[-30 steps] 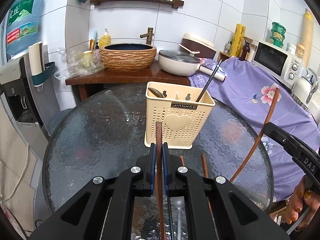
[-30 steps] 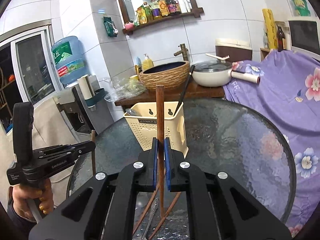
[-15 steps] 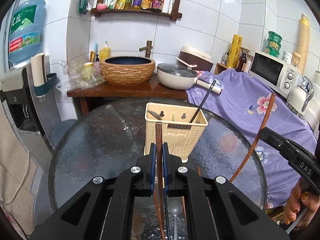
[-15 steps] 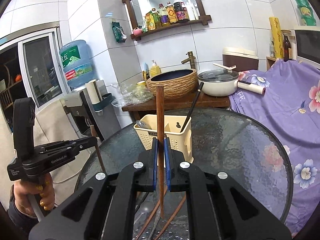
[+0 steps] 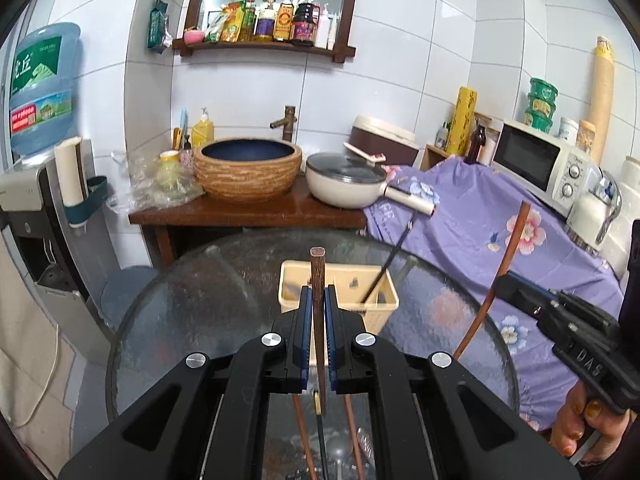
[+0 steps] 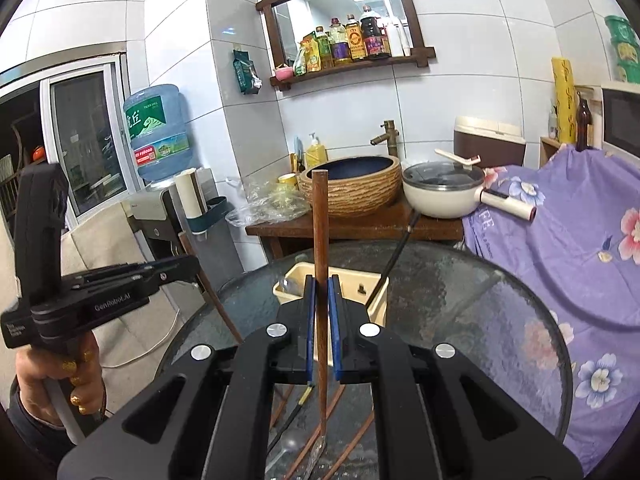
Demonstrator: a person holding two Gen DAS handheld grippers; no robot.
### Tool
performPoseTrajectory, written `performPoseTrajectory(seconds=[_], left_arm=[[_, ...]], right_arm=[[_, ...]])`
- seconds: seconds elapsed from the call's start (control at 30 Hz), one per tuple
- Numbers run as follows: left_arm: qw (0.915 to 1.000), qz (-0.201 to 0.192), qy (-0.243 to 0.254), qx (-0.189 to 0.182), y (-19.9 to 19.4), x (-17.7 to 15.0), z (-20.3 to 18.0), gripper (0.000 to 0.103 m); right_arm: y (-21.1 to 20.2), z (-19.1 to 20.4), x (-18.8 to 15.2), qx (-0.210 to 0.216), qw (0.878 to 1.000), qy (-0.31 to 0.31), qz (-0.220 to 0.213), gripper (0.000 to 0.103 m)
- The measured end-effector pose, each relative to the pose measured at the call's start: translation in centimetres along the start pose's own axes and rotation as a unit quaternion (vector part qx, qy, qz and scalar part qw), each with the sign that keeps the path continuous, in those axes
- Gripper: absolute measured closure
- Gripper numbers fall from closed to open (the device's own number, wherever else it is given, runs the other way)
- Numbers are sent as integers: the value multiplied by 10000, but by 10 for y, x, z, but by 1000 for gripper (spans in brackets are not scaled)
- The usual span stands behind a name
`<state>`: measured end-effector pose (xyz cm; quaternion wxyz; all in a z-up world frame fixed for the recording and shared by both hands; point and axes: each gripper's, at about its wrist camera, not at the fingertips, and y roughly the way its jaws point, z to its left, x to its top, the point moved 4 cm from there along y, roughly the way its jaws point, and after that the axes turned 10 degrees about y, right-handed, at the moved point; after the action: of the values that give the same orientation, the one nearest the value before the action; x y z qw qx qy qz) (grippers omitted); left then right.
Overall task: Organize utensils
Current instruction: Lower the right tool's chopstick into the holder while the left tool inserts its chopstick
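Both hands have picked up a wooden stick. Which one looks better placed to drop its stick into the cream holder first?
Hard to call; slightly the left, I think. The left gripper holds its chopstick right in line with the cream holder. The right gripper lines up too, but its chopstick sticks up far higher.

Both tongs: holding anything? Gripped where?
Left tongs pinch a dark wooden chopstick just below its blunt top end. Right tongs pinch a brown chopstick around mid-length.
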<state>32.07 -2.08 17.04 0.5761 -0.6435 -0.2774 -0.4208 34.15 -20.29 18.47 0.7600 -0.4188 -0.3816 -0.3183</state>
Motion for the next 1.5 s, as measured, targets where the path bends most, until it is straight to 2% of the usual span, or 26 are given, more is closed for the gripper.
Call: performPoseTrajectory(seconds=[0.27, 0.4, 0.47, 0.6, 0.73, 0.93, 1.13, 1.5], left_arm=[[9992, -372, -143, 58, -13, 71, 11, 97], [9982, -499, -342, 32, -15, 101, 22, 97], [9970, -628, -443, 104, -17, 112, 27, 97], [9934, -876, -555, 489, -5, 129, 38, 97], [9923, -902, -610, 584, 19, 124, 38, 97], [9914, -937, -511, 763, 54, 99, 33, 97], [9942, -618, -518, 718, 83, 69, 35, 97], [9955, 2, -785, 532, 123, 30, 44, 97]], right_arm=[[17, 2, 52, 2, 9997, 218, -64, 96], [21, 7, 83, -28, 9993, 236, -275, 96], [25, 11, 97, -49, 9989, 212, -415, 96], [39, 14, 112, -185, 9975, 113, -670, 96], [66, 8, 102, -503, 9961, 86, -715, 96], [98, -6, 73, -754, 9948, 41, -682, 96], [118, -20, 41, -829, 9954, 92, -463, 96], [128, -39, 14, -970, 9944, 323, -273, 96]])
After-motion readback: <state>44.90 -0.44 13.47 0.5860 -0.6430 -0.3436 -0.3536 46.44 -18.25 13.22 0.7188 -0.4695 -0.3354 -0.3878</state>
